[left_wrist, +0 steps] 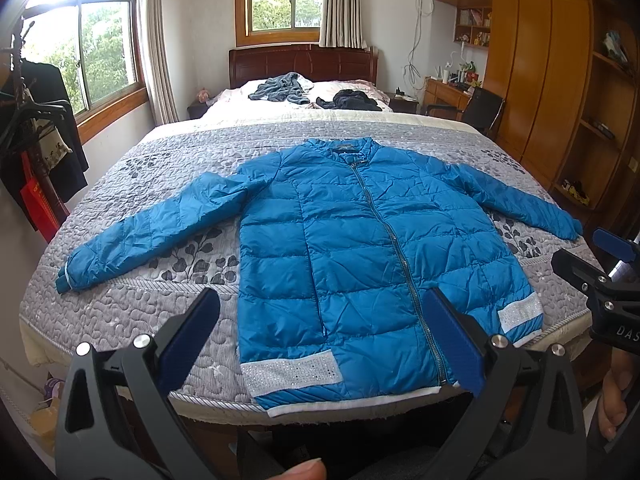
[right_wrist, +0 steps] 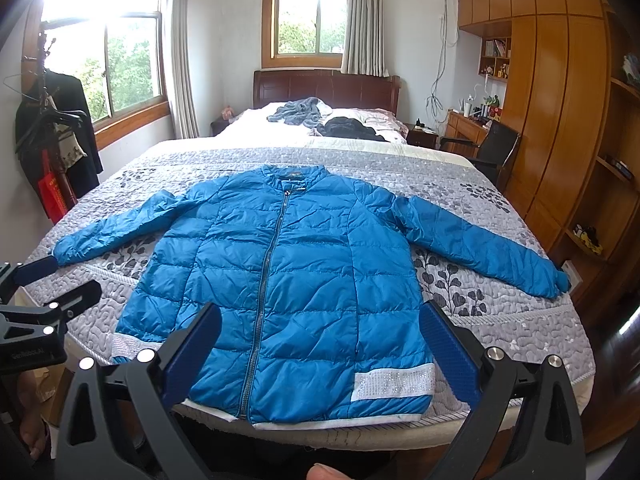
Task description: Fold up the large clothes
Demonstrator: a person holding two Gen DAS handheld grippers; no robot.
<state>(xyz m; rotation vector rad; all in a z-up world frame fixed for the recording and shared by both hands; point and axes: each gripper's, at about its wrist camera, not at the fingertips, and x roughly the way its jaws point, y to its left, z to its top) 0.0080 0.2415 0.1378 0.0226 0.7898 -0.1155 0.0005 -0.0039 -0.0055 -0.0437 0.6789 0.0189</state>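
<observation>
Blue quilted jacket (left_wrist: 360,248) spread flat, front up and zipped, on the grey patterned bedspread (left_wrist: 160,184) of the bed, collar toward the far headboard (left_wrist: 304,65), hem at the near edge. Both sleeves stretched out and angled down to left and right; silver sequin bands at the two hem corners. Left claw (left_wrist: 324,340) hovering above the near hem, wide open, gripping nothing, blue pads (left_wrist: 188,340) set well apart. Right claw (right_wrist: 320,352) likewise spread wide and empty, above the jacket's right half near the hem. Each claw visible at the edge of the other's view. Far up the bed, near the pillows, a crumpled grey garment (left_wrist: 282,88) and a dark garment (left_wrist: 352,101). Wooden wardrobe (left_wrist: 540,80) along the right wall; dark clothes on a coat rack (left_wrist: 36,120) at left.
</observation>
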